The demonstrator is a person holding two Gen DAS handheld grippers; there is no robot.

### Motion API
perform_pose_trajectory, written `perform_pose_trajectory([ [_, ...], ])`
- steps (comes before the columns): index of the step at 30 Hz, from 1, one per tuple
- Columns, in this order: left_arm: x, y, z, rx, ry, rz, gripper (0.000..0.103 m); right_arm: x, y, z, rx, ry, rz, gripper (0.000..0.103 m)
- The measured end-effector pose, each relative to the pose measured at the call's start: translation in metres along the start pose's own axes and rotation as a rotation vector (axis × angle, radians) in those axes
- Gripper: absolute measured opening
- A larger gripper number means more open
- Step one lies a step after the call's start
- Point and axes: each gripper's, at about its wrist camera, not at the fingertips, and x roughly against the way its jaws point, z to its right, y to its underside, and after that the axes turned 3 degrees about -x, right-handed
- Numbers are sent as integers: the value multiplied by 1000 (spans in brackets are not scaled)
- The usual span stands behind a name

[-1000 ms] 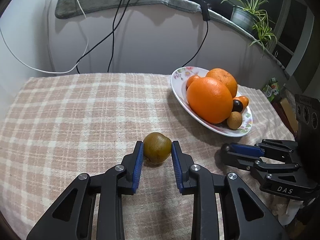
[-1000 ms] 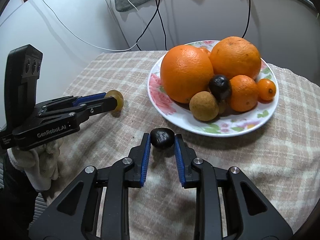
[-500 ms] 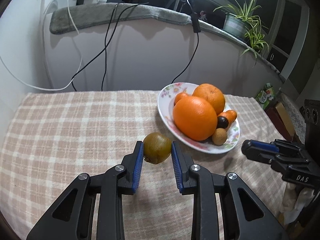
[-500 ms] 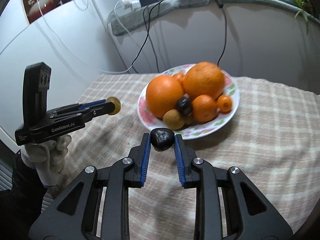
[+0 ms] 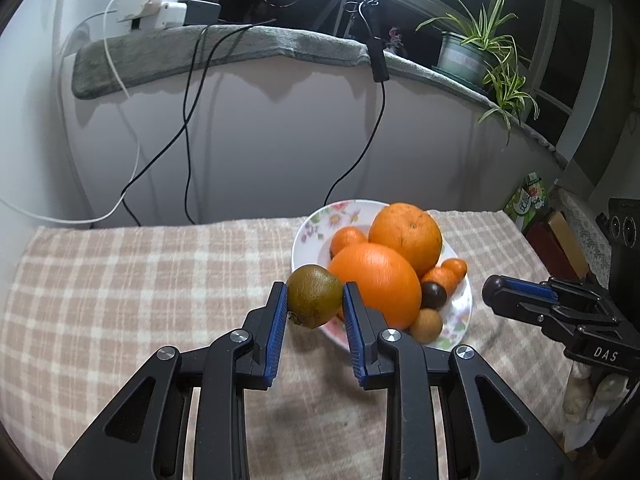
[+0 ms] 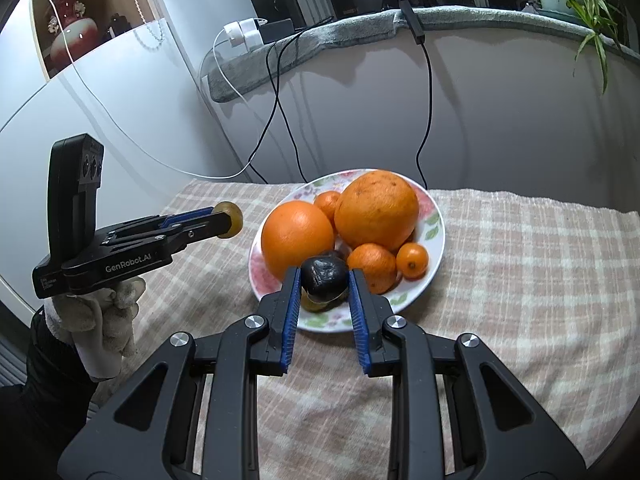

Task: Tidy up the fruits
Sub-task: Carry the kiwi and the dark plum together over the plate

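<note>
My left gripper [image 5: 315, 298] is shut on a brown-green kiwi [image 5: 314, 295] and holds it in the air just left of the flowered plate [image 5: 316, 224]. The kiwi also shows in the right wrist view [image 6: 229, 219], in the left gripper [image 6: 224, 218]. My right gripper [image 6: 324, 280] is shut on a small dark wrinkled fruit [image 6: 323, 274], held above the plate's near rim [image 6: 344, 326]. The plate holds two big oranges [image 5: 376, 280], small tangerines [image 6: 370, 262], a dark fruit [image 5: 433, 295] and a tan one [image 5: 427, 319]. The right gripper [image 5: 496, 290] shows right of the plate.
The table has a pink-and-white checked cloth [image 5: 120, 300]. Behind it a curved white wall [image 5: 260, 140] carries hanging cables [image 5: 188, 120]. Potted plants [image 5: 480, 52] stand on the ledge. Boxes and books [image 5: 548, 224] lie off the table's right edge.
Both grippers have lifted their fruits off the cloth and risen. The left one has carried the kiwi toward the plate's left rim; the right one has brought the dark fruit over the near rim.
</note>
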Motion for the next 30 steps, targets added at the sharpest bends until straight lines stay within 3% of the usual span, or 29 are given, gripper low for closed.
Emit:
perform_pose_trajectory([
  [30, -34, -35, 3, -33, 20, -16, 27, -27, -26, 7, 15, -8, -9, 25],
])
